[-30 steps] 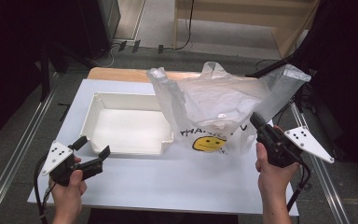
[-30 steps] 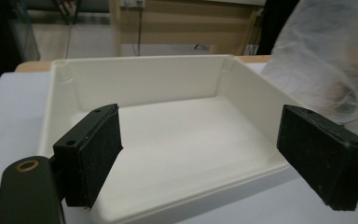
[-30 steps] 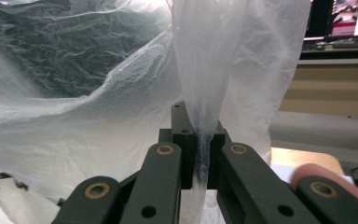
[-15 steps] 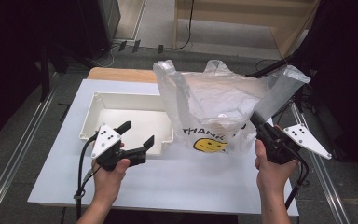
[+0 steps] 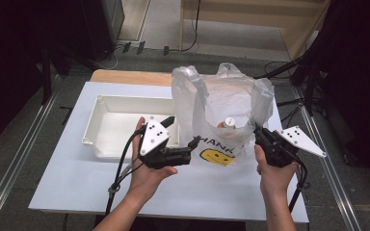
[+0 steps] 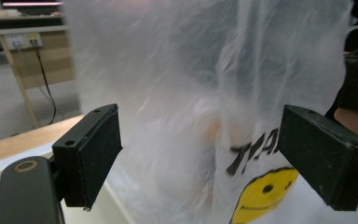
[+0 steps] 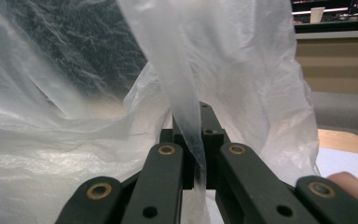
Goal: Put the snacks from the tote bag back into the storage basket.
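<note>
A thin white plastic bag (image 5: 221, 103) with a yellow smiley face stands on the white table (image 5: 67, 178), right of centre. Through its film shows an orange thing with a white cap (image 5: 230, 121). My right gripper (image 5: 260, 137) is shut on the bag's right side; in the right gripper view a twisted strip of the bag (image 7: 191, 116) runs down between the shut jaws of the right gripper (image 7: 198, 158). My left gripper (image 5: 183, 131) is open at the bag's lower left. In the left gripper view the left gripper (image 6: 209, 158) has its pads wide apart with the bag (image 6: 200, 93) just ahead.
An empty white tray (image 5: 130, 99) lies left of the bag, under the left hand. A wooden board (image 5: 130, 77) edges the table's far side. Metal rails run along both sides of the table, and cables lie on the floor beyond.
My left gripper has travelled from the table's front left corner rightward, up to the bag, rising a little. The bag has swung round and stands more upright. The right hand has stayed put.
</note>
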The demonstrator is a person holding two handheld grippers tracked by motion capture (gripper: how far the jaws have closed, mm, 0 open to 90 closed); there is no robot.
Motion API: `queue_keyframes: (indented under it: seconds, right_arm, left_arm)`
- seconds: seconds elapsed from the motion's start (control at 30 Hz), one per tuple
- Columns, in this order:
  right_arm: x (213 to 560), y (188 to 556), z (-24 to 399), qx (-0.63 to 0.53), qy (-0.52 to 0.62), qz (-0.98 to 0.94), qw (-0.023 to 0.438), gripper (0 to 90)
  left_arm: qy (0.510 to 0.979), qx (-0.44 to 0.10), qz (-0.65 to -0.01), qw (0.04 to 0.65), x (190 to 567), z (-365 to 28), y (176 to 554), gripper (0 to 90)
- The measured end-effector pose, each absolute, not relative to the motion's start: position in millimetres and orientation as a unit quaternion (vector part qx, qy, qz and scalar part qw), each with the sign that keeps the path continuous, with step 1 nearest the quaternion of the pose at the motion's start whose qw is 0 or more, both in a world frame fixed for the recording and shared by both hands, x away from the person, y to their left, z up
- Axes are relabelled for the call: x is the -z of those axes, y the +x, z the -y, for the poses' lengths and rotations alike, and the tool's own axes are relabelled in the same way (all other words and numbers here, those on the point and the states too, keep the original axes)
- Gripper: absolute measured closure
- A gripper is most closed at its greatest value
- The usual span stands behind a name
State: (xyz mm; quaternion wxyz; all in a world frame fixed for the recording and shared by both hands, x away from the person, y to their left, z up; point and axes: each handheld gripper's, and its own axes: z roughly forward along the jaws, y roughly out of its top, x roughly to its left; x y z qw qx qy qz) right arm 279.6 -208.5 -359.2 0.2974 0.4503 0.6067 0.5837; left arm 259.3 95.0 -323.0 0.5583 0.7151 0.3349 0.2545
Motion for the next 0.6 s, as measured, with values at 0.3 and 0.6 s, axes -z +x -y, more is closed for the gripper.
queue_keyframes:
  seconds: [0.3, 0.6]
  right_arm:
    - [366.7, 282.2, 203.2, -0.573, 0.443, -0.625, 0.290, 90.0]
    - [379.1, 288.4, 209.3, -0.561, 0.462, -0.627, 0.281, 90.0]
  left_arm:
    - [0.705, -0.244, -0.345, 0.569, 324.8, -69.7, 268.3, 32.6]
    - [0.728, -0.180, -0.382, 0.540, 353.2, -70.5, 294.5, 90.0]
